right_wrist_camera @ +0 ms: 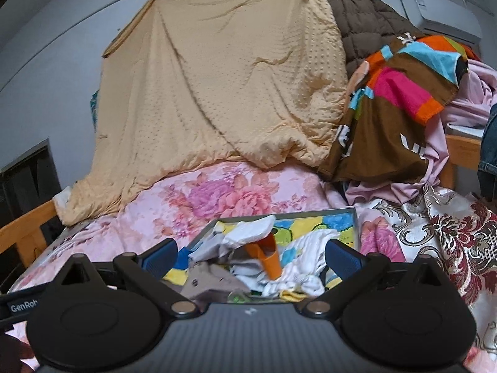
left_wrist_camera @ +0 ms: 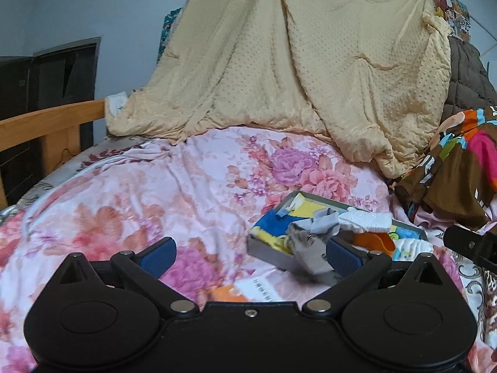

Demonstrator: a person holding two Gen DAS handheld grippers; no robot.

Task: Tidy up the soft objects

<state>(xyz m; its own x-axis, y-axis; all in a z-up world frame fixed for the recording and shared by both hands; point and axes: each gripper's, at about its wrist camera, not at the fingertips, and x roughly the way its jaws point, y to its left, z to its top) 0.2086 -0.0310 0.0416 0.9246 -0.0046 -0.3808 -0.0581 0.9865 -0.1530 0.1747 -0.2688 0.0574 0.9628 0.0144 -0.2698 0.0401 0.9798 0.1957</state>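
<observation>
1. A shallow grey tray (right_wrist_camera: 355,227) sits on the bed, on the pink floral quilt (left_wrist_camera: 192,180), with small soft items heaped in it: white socks (right_wrist_camera: 298,264), an orange piece (right_wrist_camera: 270,258) and a grey-brown cloth (right_wrist_camera: 211,279).

2. The left tongs (left_wrist_camera: 250,253) are spread wide. A grey cloth (left_wrist_camera: 310,248) hangs against the inner face of their right-side pad (left_wrist_camera: 343,256), at the tray's near left corner. The other pad is well apart from it, so nothing is pinched.

3. The right tongs (right_wrist_camera: 251,256) are also spread wide and hold nothing. They point straight at the heap, with the tray's contents between the two pads.

4. The relation that matters: from the left tongs the tray lies ahead and to the right. From the right tongs it lies dead ahead and close, so the right hand looks nearer the bulk of the pile.

5. The tray's long axis runs roughly left to right across the bed, slightly skewed in the left view.

6. A white card (left_wrist_camera: 261,289) and an orange scrap (left_wrist_camera: 228,292) lie on the quilt just before the left tongs, outside the tray. My guess is these are next.
</observation>
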